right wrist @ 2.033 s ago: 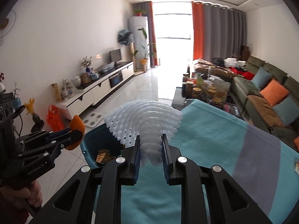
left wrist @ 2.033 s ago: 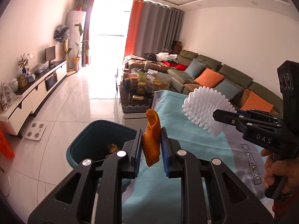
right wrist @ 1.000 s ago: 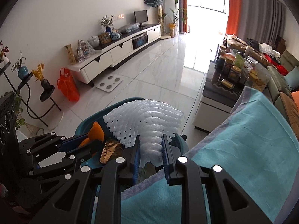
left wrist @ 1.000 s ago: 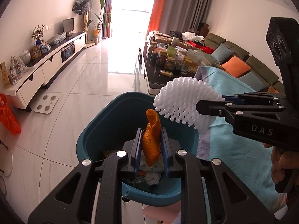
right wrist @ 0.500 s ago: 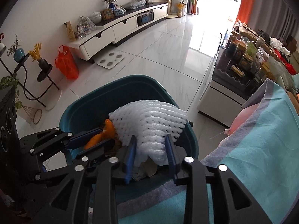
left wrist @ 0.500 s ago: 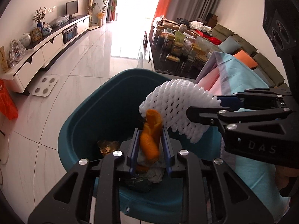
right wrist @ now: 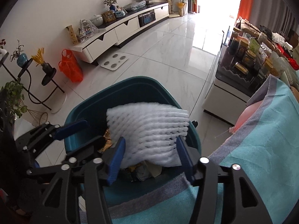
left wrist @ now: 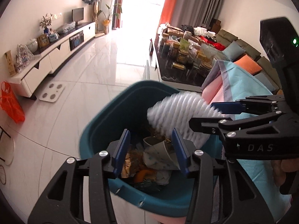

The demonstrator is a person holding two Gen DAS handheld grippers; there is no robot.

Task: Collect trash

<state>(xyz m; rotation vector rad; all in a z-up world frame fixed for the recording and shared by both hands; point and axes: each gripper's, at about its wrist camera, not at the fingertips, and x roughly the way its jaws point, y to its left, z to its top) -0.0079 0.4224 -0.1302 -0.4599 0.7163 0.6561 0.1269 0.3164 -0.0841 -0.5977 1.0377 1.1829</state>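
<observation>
Both grippers over round teal plastic bin (left wrist: 104, 130) on white tile floor (left wrist: 89, 78), beside tabletop w/ light-blue cloth (right wrist: 265, 149). Left gripper (left wrist: 151, 148): jaws just been opening, now roughly half apart, nothing between; curled orange peel (left wrist: 143, 174) lying loose in bin among crumpled grey paper cup (left wrist: 158, 154) & wrappers. Right gripper (right wrist: 149, 156): jaws also just been opening, about half wide; white foam fruit-net sleeve (right wrist: 147, 132) blurred, between blue pads, above bin contents, pads not seen pressing it. From left wrist view, same sleeve at right gripper's tips, over bin's mouth.
</observation>
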